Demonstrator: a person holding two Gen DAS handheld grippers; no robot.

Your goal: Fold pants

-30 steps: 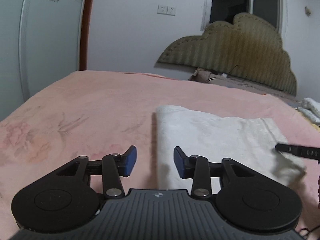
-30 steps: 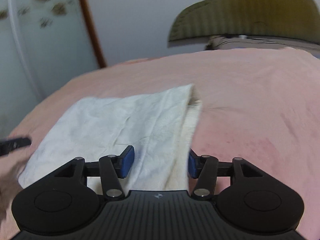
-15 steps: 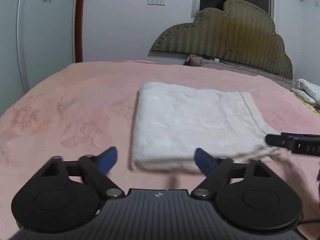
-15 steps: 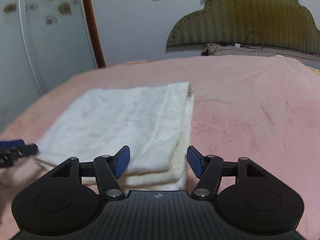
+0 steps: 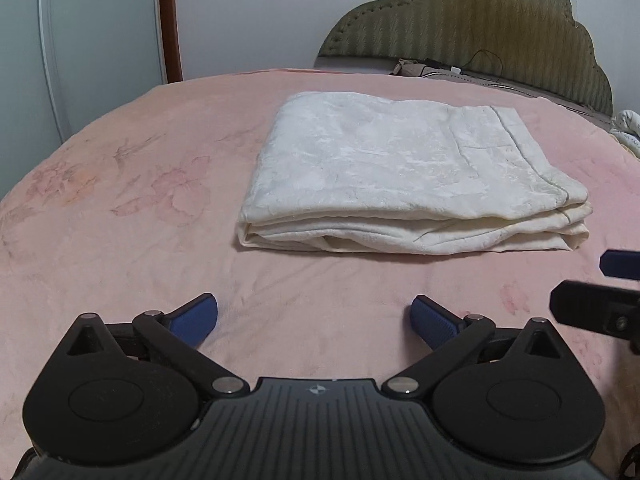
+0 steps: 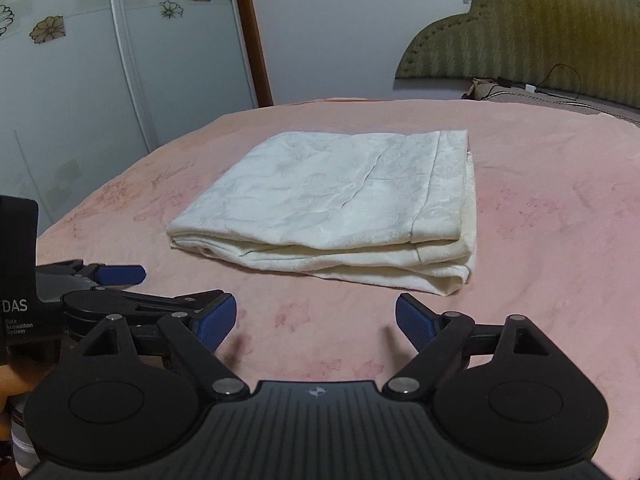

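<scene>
Pants (image 5: 404,168): folded white stack on pink bedspread (image 5: 120,208).
Left gripper (image 5: 314,316): jaws opening wide, empty; pants ahead, apart.
Right gripper (image 6: 316,316): jaws opening wide, empty; pants ahead.

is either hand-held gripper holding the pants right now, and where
Nothing is held. The left hand-held gripper and right hand-held gripper are opening over bare blanket, short of the folded pants.

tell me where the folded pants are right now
The folded white pants lie flat on the pink bedspread, mid-frame in both wrist views, ahead of both tools and untouched, with the green headboard behind.
</scene>
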